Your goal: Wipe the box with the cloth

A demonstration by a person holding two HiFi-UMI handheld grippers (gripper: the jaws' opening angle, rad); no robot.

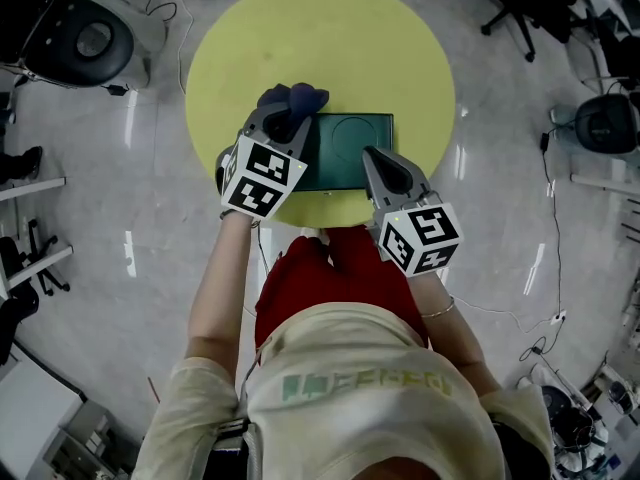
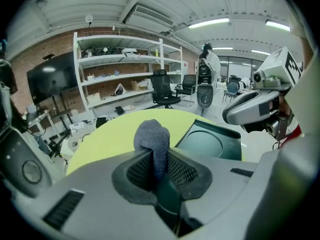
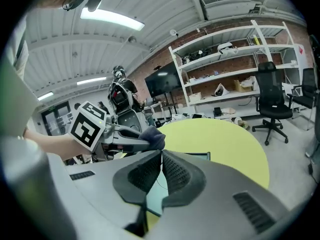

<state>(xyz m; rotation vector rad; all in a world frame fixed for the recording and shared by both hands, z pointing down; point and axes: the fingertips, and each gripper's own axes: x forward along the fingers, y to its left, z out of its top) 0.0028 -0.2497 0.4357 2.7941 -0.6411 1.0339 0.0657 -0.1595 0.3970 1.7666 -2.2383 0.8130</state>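
Grey cloth [image 2: 152, 134] clamped in left gripper [image 2: 159, 156], beside green box [image 2: 210, 143] — wiping judged not yet begun; right gripper [image 3: 161, 156] closed, empty.

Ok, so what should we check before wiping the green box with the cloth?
1. Cloth clamped in the left gripper: ok.
2. Green box lying flat on the yellow table: ok.
3. Cloth touching the box: cannot tell; it is by the box's left edge.
4. Right gripper steadying the box: cannot tell; its jaws are together with nothing between them, over the box's right part.
5. Box top free of other things: ok.
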